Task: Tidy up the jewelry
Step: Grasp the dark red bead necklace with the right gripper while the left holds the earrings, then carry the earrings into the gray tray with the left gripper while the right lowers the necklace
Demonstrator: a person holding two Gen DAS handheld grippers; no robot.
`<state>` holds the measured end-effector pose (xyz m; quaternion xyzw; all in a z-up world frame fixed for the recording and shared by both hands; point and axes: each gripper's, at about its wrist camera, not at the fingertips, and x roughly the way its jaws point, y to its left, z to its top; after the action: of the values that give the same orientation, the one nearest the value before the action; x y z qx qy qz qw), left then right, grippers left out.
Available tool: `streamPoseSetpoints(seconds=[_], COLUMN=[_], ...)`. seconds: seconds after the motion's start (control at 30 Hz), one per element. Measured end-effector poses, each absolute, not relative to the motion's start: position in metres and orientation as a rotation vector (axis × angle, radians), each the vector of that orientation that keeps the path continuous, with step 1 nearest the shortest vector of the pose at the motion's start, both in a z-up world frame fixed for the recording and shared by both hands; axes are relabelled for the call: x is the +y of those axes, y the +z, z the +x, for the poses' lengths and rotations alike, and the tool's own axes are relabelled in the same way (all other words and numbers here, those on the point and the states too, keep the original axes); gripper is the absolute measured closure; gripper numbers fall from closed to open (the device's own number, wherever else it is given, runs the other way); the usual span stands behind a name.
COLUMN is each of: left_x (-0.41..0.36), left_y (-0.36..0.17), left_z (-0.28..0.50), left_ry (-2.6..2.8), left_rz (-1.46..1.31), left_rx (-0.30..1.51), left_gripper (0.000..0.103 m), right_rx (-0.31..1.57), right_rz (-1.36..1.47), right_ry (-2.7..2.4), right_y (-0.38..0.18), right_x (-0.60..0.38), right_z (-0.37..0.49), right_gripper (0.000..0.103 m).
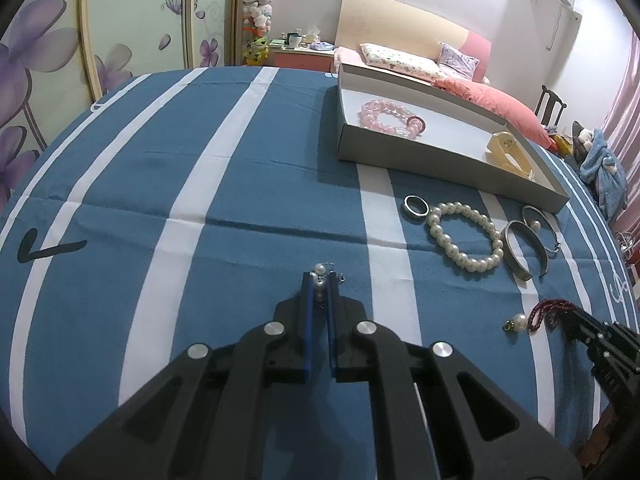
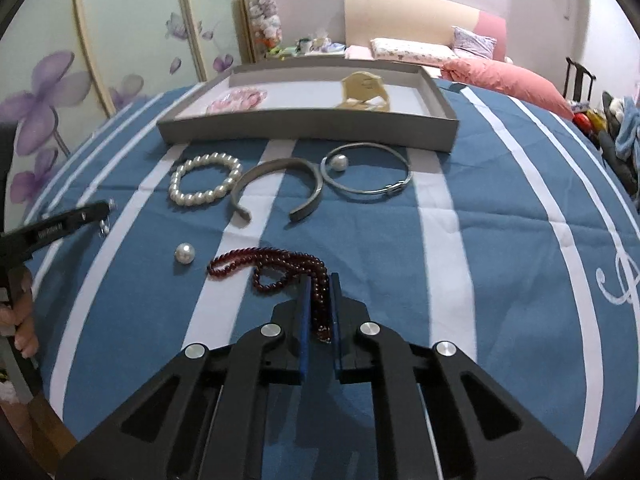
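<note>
My left gripper [image 1: 319, 280] is shut on a pearl earring [image 1: 320, 276] just above the blue striped cloth; in the right wrist view it shows at the left edge [image 2: 108, 206]. My right gripper [image 2: 320, 280] is shut on a dark red bead necklace [image 2: 272, 264] whose far end lies on the cloth; the necklace also shows in the left wrist view [image 1: 548, 312]. A grey tray [image 2: 308, 126] holds a pink bead bracelet [image 2: 238, 100] and a cream bangle [image 2: 364, 92].
On the cloth before the tray lie a white pearl bracelet [image 2: 206, 184], an open grey cuff [image 2: 280, 188], a thin silver bangle [image 2: 368, 174] with a pearl [image 2: 338, 163] inside it, a loose pearl earring [image 2: 185, 254] and a dark ring [image 1: 415, 208].
</note>
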<state>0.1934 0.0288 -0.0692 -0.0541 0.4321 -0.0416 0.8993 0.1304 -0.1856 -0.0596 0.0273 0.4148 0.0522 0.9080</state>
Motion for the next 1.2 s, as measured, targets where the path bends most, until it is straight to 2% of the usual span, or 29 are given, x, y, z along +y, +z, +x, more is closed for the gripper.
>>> streamPoseSetpoints(seconds=[0.4, 1.2], left_x=[0.026, -0.011], left_y=[-0.067, 0.015], left_z=[0.184, 0.144], left_ry=[-0.125, -0.259], left_rz=[-0.131, -0.079], left_rx=[0.875, 0.604], left_gripper=[0.096, 0.096], right_rx=[0.597, 0.412], right_rz=[0.184, 0.157], right_ry=[0.116, 0.126], right_y=[-0.006, 0.040], right_x=[-0.220, -0.218], right_z=[0.111, 0.111], right_gripper=[0.094, 0.094])
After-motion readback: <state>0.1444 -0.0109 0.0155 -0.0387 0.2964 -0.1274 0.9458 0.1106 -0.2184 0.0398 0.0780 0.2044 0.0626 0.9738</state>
